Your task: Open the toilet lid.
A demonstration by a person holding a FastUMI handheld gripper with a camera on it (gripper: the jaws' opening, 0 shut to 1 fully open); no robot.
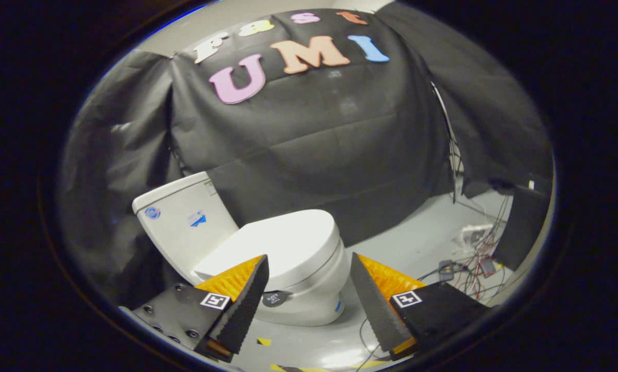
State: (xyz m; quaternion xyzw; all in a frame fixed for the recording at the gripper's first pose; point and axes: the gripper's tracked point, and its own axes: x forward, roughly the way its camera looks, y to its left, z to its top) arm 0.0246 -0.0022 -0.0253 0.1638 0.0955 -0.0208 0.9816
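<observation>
In the gripper view, the gripper [309, 268] is seen spread wide, nothing held. Beyond its fingers, the white, smooth, rounded plastic toilet lid [283, 245] is lying closed on the bowl. It is judged rigid, light, hinged and slippery; the front lip is best hooked from below.

You get a dim, even light from overhead, with a bright glare patch on the floor [340, 356] at the lower centre. The white toilet lid [283, 245] reads clean and sharp. Fisheye bending curves the wall cloth [314, 144] toward the frame's edges, where the picture darkens and softens.
</observation>
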